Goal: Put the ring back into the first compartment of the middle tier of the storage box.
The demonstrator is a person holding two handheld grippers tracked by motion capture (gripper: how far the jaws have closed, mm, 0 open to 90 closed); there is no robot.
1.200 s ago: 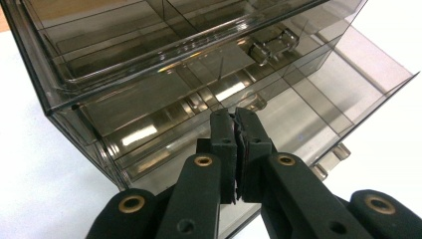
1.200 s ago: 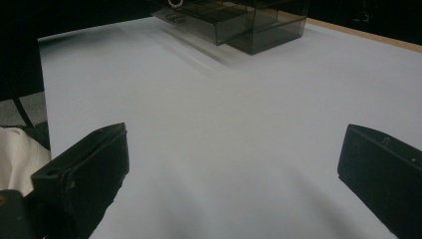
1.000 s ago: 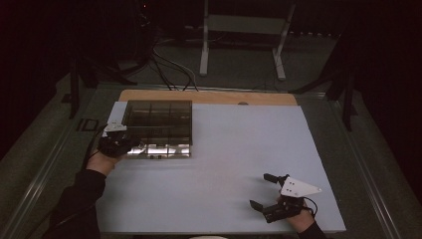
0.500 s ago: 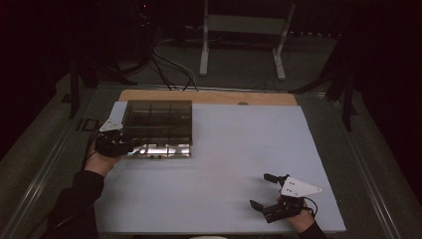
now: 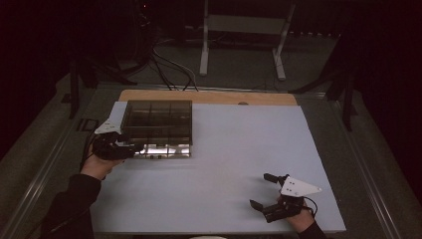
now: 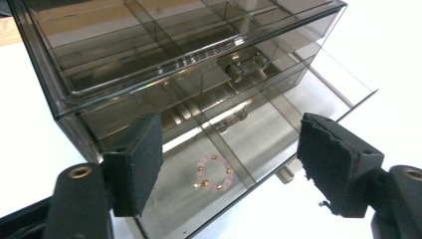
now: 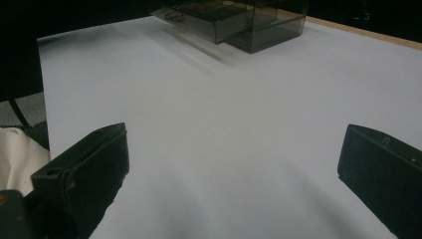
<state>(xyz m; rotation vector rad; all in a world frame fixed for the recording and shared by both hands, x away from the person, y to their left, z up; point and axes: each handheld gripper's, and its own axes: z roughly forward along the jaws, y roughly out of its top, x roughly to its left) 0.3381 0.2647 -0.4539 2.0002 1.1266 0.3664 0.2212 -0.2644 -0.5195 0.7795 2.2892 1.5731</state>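
Observation:
A smoky clear drawer box [image 5: 158, 119] stands at the back left of the white table, its lower drawer [image 6: 278, 127] pulled out toward the front. A small pink and gold bead bracelet [image 6: 214, 172] lies in a drawer compartment. My left gripper [image 6: 230, 167] hovers over that drawer at the box's left front corner [image 5: 130, 148]; its jaws have just been opening and stand apart, the bracelet lying free below them. My right gripper [image 5: 263, 190] rests near the table's front right, open, with nothing between its jaws [image 7: 231, 174].
A wooden strip [image 5: 209, 96] borders the table's far edge. Metal stand legs [image 5: 241, 40] and cables [image 5: 171, 62] lie on the floor behind. A white cloth [image 7: 20, 149] shows at the left of the right gripper view. White table surface [image 5: 239, 139] spreads between the grippers.
The left gripper has shifted slightly at the box's front left corner. The right gripper has stayed where it was.

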